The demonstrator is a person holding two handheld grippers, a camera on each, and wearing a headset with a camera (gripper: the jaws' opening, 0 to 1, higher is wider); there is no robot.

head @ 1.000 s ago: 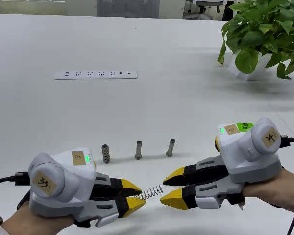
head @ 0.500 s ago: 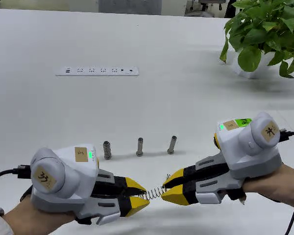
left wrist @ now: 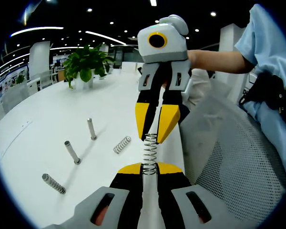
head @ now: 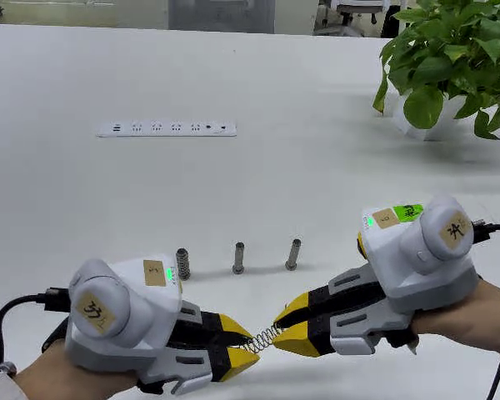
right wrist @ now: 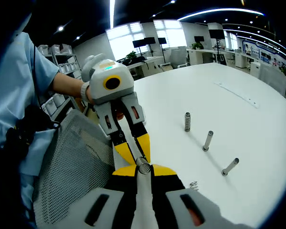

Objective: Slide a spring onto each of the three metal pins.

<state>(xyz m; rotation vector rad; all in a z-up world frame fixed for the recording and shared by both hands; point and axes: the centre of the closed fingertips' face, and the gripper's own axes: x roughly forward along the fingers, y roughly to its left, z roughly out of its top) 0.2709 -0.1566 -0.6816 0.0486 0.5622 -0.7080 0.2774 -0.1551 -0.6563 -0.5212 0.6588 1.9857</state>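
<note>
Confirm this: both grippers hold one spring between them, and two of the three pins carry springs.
Wrong count. The head view shows one upright metal pin, the leftmost, carrying a coiled spring; the other two pins are bare. The left gripper and right gripper hold one thin wire spring between them.

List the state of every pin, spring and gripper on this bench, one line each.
Thin steel coil spring: held at both ends, in the air.
Left yellow-tipped gripper: shut on one end of it.
Right yellow-tipped gripper: shut on the other end.
Left-hand grey metal pin: standing, spring already on.
Middle pin: standing, bare.
Right-hand pin: standing, bare.
Second coil spring: lying loose on the white table.
</note>
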